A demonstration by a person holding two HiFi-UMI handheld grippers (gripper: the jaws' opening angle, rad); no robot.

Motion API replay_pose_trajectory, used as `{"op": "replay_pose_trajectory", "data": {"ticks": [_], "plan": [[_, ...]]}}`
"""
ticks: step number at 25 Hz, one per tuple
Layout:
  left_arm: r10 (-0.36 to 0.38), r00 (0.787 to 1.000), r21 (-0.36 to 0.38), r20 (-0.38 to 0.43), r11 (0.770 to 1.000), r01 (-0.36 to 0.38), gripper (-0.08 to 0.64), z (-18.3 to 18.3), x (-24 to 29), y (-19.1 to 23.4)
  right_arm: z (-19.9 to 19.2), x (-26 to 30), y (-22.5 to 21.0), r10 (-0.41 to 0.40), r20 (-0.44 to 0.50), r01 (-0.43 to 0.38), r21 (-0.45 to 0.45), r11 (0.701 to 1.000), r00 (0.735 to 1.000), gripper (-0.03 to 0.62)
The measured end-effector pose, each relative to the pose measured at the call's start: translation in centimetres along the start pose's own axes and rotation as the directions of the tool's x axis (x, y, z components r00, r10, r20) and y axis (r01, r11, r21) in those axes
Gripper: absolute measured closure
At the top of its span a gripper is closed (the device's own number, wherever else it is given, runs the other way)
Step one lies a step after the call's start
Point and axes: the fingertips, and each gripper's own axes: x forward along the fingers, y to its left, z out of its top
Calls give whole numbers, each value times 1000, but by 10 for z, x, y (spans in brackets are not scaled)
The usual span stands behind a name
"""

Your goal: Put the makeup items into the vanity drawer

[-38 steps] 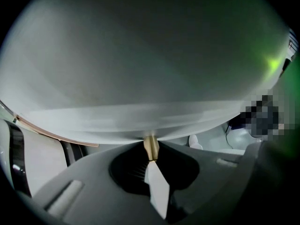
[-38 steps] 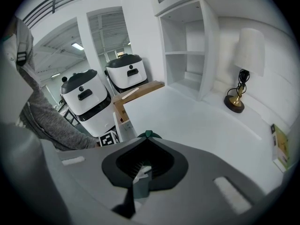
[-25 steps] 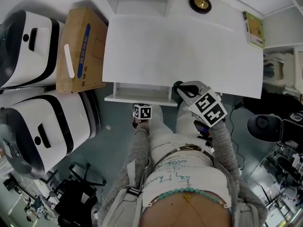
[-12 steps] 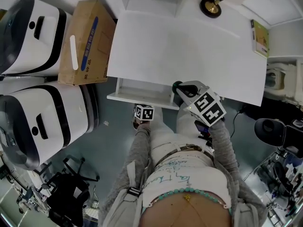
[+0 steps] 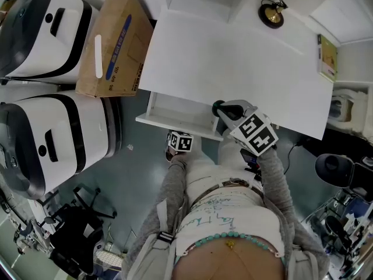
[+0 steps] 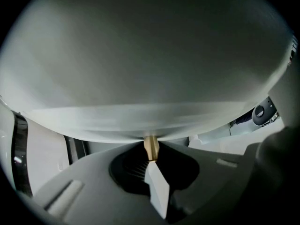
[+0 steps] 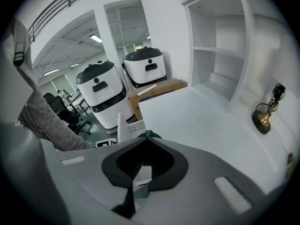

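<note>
The white vanity top (image 5: 233, 63) has its drawer (image 5: 175, 112) pulled out at the front left, and what shows of the inside is bare. My left gripper (image 5: 178, 136) sits under the drawer front. In the left gripper view the left gripper (image 6: 151, 156) is shut on the small gold knob (image 6: 150, 146) of the drawer front (image 6: 140, 78). My right gripper (image 5: 221, 108) hovers at the drawer's right end, shut on a dark green makeup item (image 5: 218, 105). The item's green tip (image 7: 148, 135) pokes out past the jaws of the right gripper (image 7: 146, 139), with the drawer (image 7: 123, 125) beyond it.
A cardboard box (image 5: 116, 42) and two white-and-black machines (image 5: 46, 139) (image 5: 41, 28) stand left of the vanity. A small gold-and-black ornament (image 5: 272, 14) sits at the back of the top, a booklet (image 5: 328, 57) at its right. Open shelves (image 7: 220, 46) rise behind.
The head view has swung, so the vanity sits more tilted in frame. Both grippers keep their places at the drawer, which shows slightly more of its inside.
</note>
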Motion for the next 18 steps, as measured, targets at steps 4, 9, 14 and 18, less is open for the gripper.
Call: {"op": "replay_pose_trajectory", "data": {"ticks": [4, 9, 14, 18], "plan": [[3, 1000, -6, 0, 1000, -3, 531, -3, 0, -1, 5, 7, 3, 17, -2, -18, -19, 1000, 1000, 563], [4, 1000, -10, 0, 1000, -4, 531, -6, -1, 0, 13, 16, 6, 40, -14, -40, -36, 999, 999, 563], [5, 1000, -11, 0, 1000, -5, 531, -7, -2, -1, 15, 28, 8, 62, -28, -64, -51, 997, 998, 563], [2, 1000, -8, 2, 1000, -2, 531, -6, -2, -1, 16, 40, 13, 85, -44, -88, -65, 994, 995, 563]]}}
